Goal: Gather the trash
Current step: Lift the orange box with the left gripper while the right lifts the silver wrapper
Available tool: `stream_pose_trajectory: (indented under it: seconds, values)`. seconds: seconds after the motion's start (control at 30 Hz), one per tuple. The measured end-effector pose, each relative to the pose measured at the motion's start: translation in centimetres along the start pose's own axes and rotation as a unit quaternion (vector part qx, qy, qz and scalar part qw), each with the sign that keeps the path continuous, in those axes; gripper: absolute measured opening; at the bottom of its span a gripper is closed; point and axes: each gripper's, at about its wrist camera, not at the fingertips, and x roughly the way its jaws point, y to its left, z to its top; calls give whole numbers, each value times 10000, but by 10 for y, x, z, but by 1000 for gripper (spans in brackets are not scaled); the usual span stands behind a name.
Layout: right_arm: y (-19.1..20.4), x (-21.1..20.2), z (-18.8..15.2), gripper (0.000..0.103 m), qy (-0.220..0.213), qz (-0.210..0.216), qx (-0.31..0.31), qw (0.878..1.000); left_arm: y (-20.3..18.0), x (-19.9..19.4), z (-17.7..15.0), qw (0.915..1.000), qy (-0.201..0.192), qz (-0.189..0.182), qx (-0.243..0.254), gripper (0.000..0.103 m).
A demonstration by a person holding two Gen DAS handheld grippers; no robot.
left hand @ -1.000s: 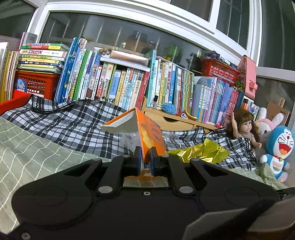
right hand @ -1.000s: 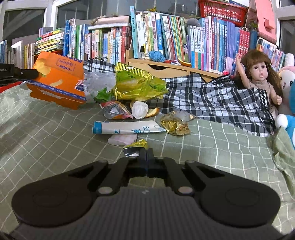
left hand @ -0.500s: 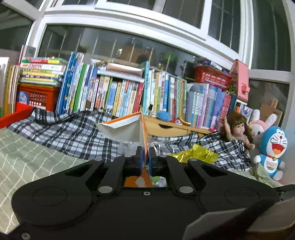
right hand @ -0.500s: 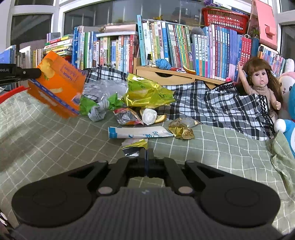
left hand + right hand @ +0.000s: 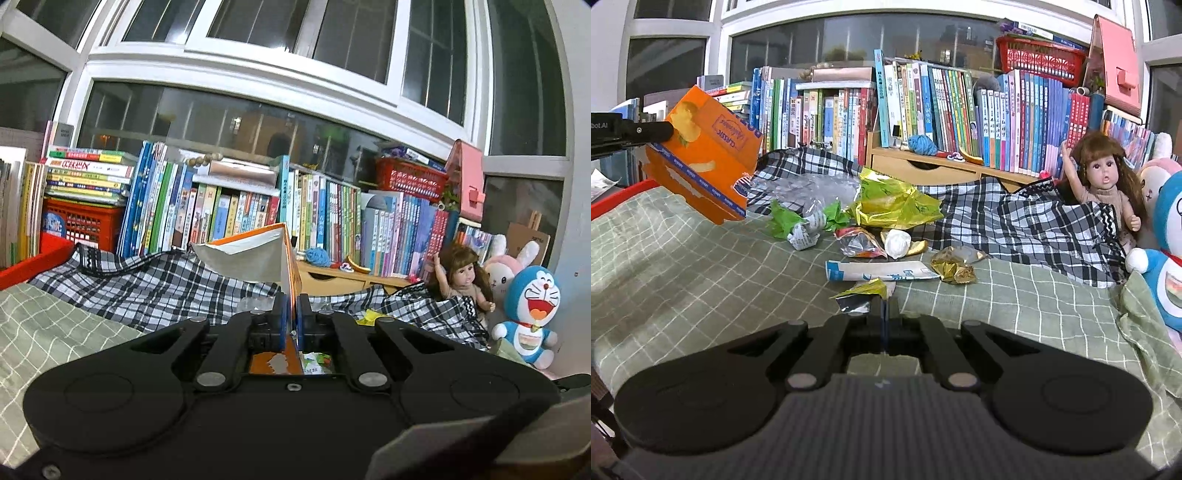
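Note:
In the right wrist view an orange snack box [image 5: 705,158] hangs tilted above the green checked bed sheet [image 5: 683,266], at the left. My left gripper [image 5: 666,131] is shut on its upper edge. In the left wrist view the box [image 5: 291,266] stands edge-on between the pads of my left gripper [image 5: 291,306]. My right gripper [image 5: 884,306] is shut on the edge of a small yellow-and-silver wrapper [image 5: 862,293], just off the sheet. Behind lie a white-and-blue tube [image 5: 882,271], gold foil [image 5: 955,266], a yellow-green chip bag [image 5: 894,203] and a green wrapper [image 5: 786,221].
A plaid blanket [image 5: 1015,218] is bunched behind the trash. Rows of books [image 5: 923,103] and a wooden drawer unit [image 5: 923,170] line the window sill. A doll [image 5: 1104,181] and a blue plush toy [image 5: 1171,236] sit at the right. A red rim [image 5: 33,258] edges the bed's left.
The left gripper has lifted the orange box off the bed and tilted it, uncovering the green wrapper. The right gripper has risen a little with the small wrapper.

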Motion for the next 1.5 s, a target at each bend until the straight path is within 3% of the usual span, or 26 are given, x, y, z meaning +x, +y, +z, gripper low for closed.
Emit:
stream_pose_trajectory:
  seconds: [0.33,0.5,0.8,1.07,1.5]
  values:
    - [9,-33,2,3,-206,41,-76,9998,-12,-44,13,9999,-27,-89,77,5]
    - [15,-52,-1,4,-266,68,-116,9996,-15,-66,8,9997,154,-189,32,5]
    - [25,-88,-7,4,-409,39,-191,9990,-24,-111,2,9998,109,-152,106,5]
    - [39,-118,-23,4,-412,147,-252,9987,-41,-157,-12,9994,127,-277,151,5]
    - [74,-144,-57,4,-334,471,-398,9975,-47,-222,-41,9995,259,-185,77,6]
